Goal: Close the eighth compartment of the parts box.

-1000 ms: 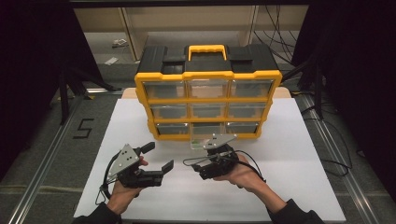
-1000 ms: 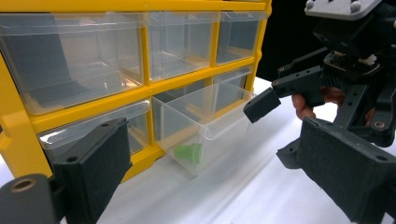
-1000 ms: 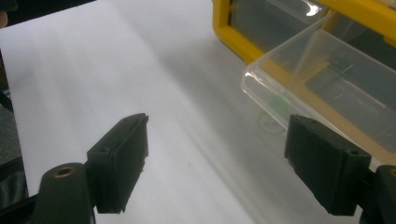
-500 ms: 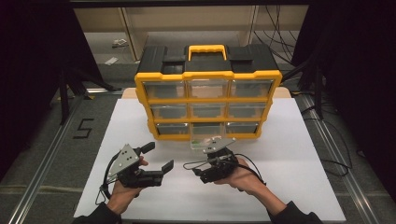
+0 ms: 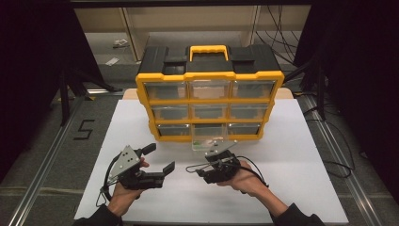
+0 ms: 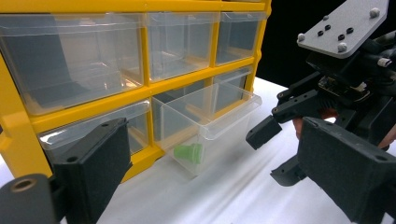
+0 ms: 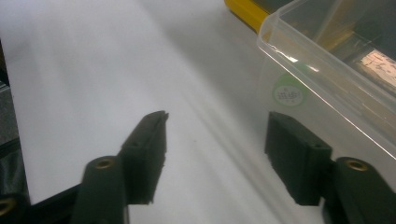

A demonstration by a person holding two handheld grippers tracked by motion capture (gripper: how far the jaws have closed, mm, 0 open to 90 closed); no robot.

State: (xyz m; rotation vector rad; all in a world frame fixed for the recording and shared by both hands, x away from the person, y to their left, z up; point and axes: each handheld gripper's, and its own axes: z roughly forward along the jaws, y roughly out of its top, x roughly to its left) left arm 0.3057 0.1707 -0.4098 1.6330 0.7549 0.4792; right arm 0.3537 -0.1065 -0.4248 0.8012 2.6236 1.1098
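The right gripper [image 5: 212,161] is held just in front of the pulled-out clear drawer [image 5: 208,142]; its jaws have just been closing, yet they stand apart, nothing is between them, and one pad [image 7: 295,156] is seen just beside the drawer's front wall without a visible touch. The left gripper [image 5: 159,160] is held off to the side with its jaws spread wide and empty. Ahead of both grippers, the drawer is drawn partly out of the bottom row of the yellow organizer [image 5: 209,92], which stands on the white table [image 5: 301,155]. Inside the drawer, near its front, a small green plug [image 6: 189,152] is lying. The drawer is judged to be light, of thin stiff plastic, smooth and a little slippery, and liable to crack if squeezed hard. It would best be taken at the front lip, or pushed flat on the front wall.
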